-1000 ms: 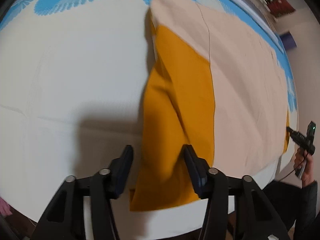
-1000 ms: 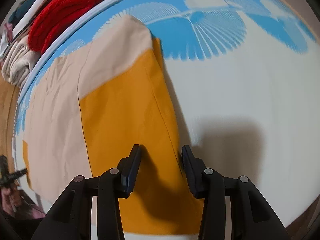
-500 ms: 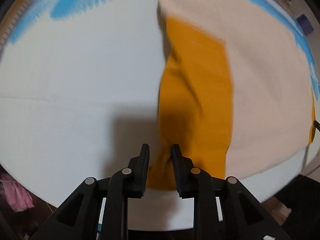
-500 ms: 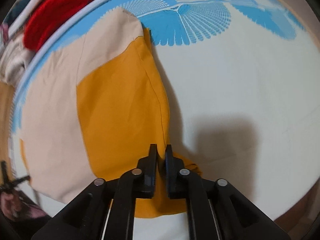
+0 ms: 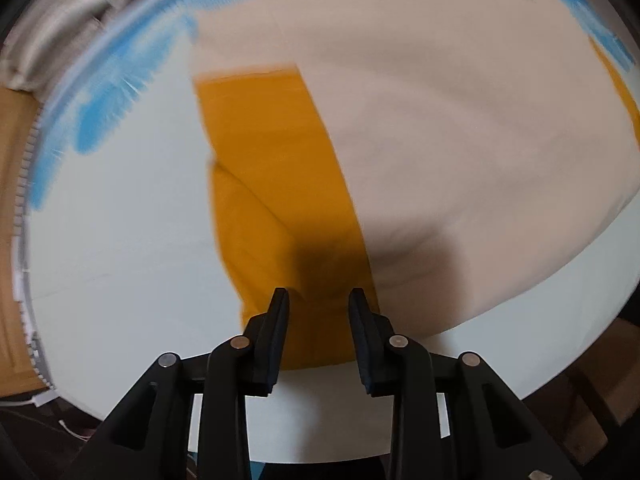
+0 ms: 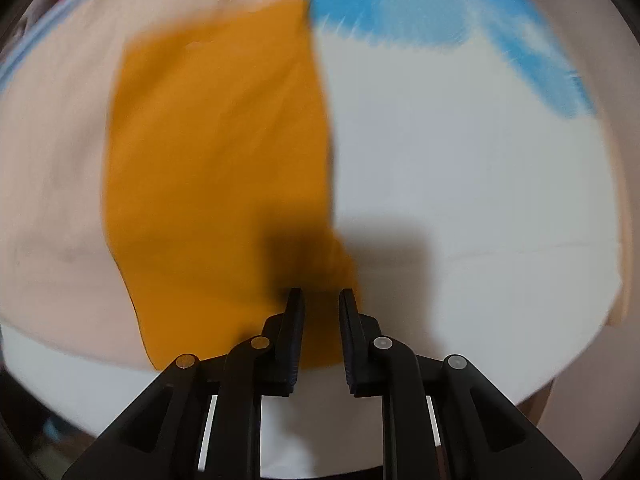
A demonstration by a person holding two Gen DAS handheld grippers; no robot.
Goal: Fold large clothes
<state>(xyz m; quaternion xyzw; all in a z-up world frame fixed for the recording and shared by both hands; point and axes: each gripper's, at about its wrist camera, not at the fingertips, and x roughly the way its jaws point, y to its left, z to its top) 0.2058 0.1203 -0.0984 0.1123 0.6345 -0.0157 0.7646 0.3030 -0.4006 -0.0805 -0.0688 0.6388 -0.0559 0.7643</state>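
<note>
A large garment lies spread on the table, its cream body (image 5: 460, 140) beside a mustard panel (image 5: 272, 152). My left gripper (image 5: 318, 300) points down over the near end of the mustard panel. Its jaws are opening, with mustard cloth showing in the gap and the pads not pressing on it. In the right wrist view the same mustard panel (image 6: 216, 140) runs up the middle, with cream cloth (image 6: 52, 160) to its left. My right gripper (image 6: 322, 298) hangs over the panel's near right corner. Its jaws are opening a little, a narrow gap with cloth in it. Both views are blurred.
The round table wears a white cover (image 5: 120, 240) with blue fan patterns (image 6: 440, 12) near its far rim. A pile of cream and red clothes (image 5: 68, 52) lies beyond the rim at top left. The table's near edge (image 5: 320, 456) runs just under the fingers.
Both grippers closed on the mustard cloth's near end, then parted again. The left gripper moved sideways and rolled, so the clothes pile came into view. The mustard panel now lies flatter.
</note>
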